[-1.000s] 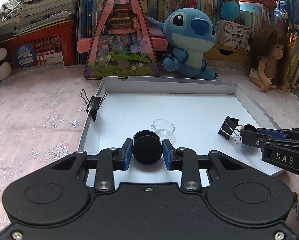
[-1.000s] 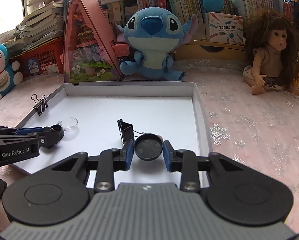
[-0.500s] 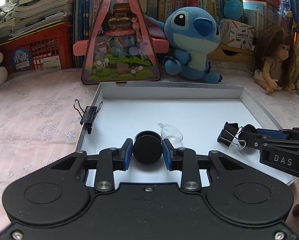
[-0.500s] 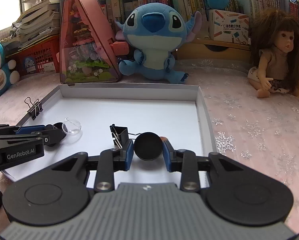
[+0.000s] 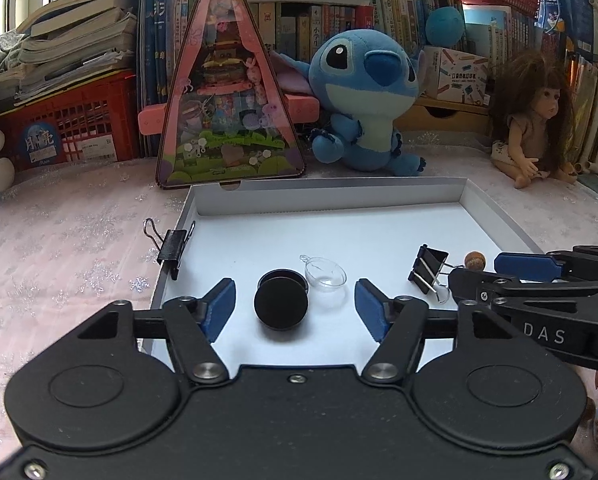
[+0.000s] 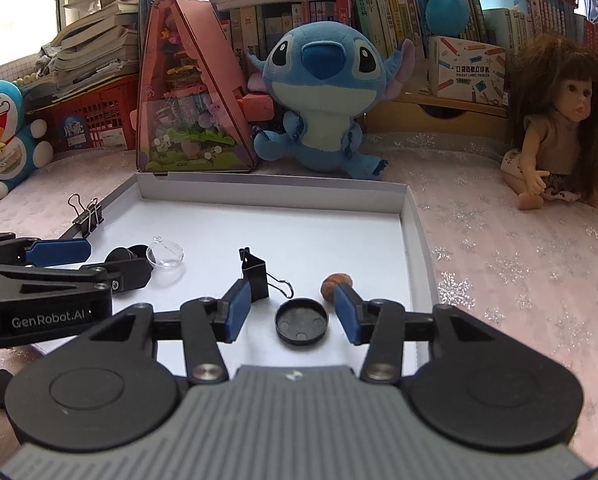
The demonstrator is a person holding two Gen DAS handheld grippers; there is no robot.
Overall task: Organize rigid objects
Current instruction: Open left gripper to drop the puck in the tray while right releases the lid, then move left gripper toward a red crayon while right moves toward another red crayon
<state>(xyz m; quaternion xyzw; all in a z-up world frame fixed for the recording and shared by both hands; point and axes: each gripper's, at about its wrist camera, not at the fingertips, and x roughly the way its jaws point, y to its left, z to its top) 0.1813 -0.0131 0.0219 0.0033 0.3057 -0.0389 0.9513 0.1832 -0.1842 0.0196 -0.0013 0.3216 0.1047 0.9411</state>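
Observation:
A white tray lies on the pink cloth. My left gripper hangs over its near left part with jaws opening. A black round container rests on the tray between the blue pads, touching neither. A clear plastic half-dome lies just behind it. My right gripper is over the near right part, its jaws also opening. A black lid lies flat between those pads, free of both. A black binder clip and a brown nut sit just beyond the fingertips.
Another binder clip is clamped on the tray's left rim. Behind the tray stand a pink triangular case and a blue plush. A doll sits at the right. A red crate and stacked books fill the back left.
Both grippers have opened. The left let go of the black container and the right let go of the black lid, which now lies flat on the tray.

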